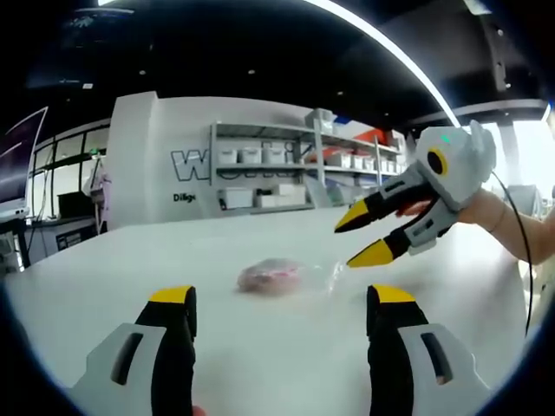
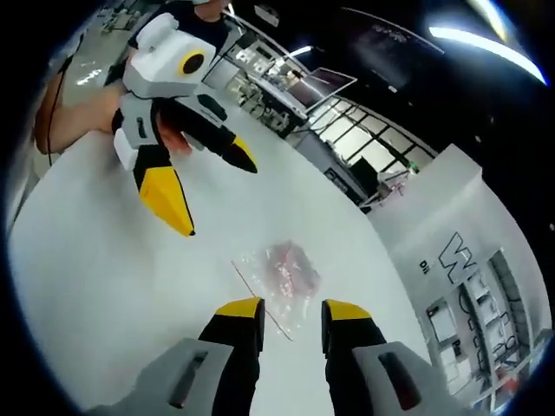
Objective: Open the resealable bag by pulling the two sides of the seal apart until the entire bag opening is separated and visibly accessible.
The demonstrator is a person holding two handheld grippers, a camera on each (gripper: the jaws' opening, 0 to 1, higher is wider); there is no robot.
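A clear, crinkled plastic resealable bag with pinkish contents lies flat on the smooth white bench, its straight seal edge towards the right gripper, jaws apart. The left gripper hovers nearby, jaws also apart.

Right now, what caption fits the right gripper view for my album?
Two open grippers, right and left, hover above a sealed bag on a white table.

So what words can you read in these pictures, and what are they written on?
"W...": big letters on the white wall, partly hidden by shelves; the rest is unreadable.
"Dilig...": small text on that wall, cut off and blurred.
Resealable bag: no readable text.
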